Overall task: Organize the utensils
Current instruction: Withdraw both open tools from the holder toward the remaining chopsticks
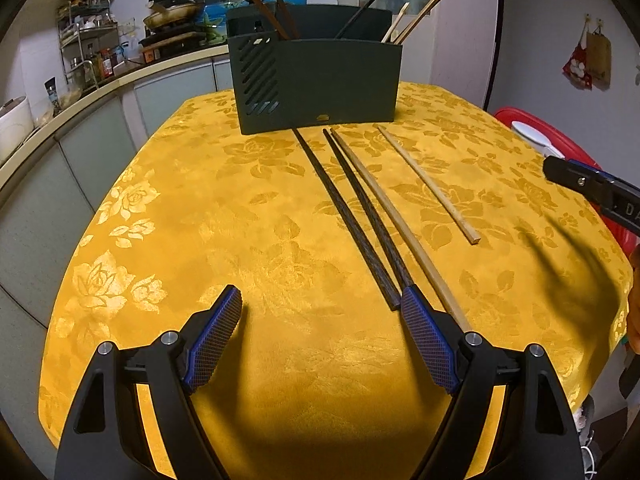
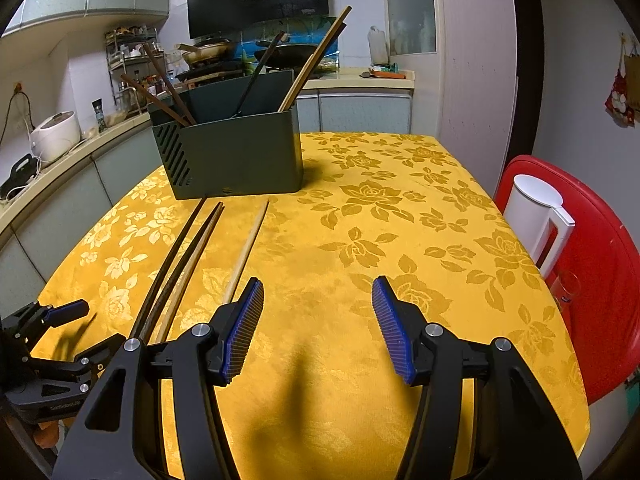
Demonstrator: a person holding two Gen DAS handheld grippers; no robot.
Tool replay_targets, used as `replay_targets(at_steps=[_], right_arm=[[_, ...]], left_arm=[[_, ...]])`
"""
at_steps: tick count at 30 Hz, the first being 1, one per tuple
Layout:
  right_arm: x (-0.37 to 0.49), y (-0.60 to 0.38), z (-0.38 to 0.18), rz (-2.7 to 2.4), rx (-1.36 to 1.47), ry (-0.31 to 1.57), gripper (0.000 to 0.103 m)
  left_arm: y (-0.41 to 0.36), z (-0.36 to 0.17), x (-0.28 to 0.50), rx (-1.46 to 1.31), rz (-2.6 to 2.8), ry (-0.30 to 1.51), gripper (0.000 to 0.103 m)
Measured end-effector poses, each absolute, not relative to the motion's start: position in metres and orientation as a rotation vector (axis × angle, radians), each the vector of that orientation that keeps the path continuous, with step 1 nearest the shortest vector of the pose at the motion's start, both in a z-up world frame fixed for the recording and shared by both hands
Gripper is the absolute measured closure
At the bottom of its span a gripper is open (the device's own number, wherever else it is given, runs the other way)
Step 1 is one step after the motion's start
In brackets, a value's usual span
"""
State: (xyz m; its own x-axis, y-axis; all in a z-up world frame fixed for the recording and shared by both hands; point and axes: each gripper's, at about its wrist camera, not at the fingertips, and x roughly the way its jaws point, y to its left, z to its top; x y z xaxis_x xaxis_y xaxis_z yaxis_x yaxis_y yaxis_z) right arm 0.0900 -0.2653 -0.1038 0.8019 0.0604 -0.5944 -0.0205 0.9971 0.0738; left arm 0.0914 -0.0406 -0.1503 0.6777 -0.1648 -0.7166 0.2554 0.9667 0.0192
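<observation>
We read the scene from the worktop (image 1: 200, 200), under its yellow rose-patterned cloth, down to the single sticks. Ahead of both pairs of fingers stands the dark green utensil holder (image 1: 320, 84), already carrying several upright chopsticks.

Between the holder and our left gripper (image 1: 320, 308) lie four loose sticks: two dark chopsticks (image 1: 352, 224), a long pale chopstick (image 1: 394, 220) just beside them, and a shorter pale chopstick (image 1: 428, 184) set apart on the far side.

The left fingers are spread wide and hold nothing. Their right-hand pad sits at the near ends of the dark pair, possibly touching one; the other pad is well apart, over bare cloth. Our right gripper (image 2: 318, 328) is also released and empty, with the sticks beside its left-hand pad.

Risks, as we judge them:
- Closing now would sweep the near dark stick sideways rather than pinch it.
- Crowded sticks invite a double pick-up.
- A grip at the end would let a stick droop and knock the holder's rim.
</observation>
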Motion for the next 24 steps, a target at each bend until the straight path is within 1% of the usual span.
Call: replay_targets(at_steps=[11,24], right_arm=[[0.092,-0.267,-0.105,0.041,0.066,0.644,0.048],[0.092,-0.247,-0.123,0.091,0.023,0.685,0.048]], left_arm=[[-0.049,-0.148,0.102,0.135,-0.228,0.815,0.024],[-0.036,-0.15,0.098,0.125,-0.185,0.793,0.025]])
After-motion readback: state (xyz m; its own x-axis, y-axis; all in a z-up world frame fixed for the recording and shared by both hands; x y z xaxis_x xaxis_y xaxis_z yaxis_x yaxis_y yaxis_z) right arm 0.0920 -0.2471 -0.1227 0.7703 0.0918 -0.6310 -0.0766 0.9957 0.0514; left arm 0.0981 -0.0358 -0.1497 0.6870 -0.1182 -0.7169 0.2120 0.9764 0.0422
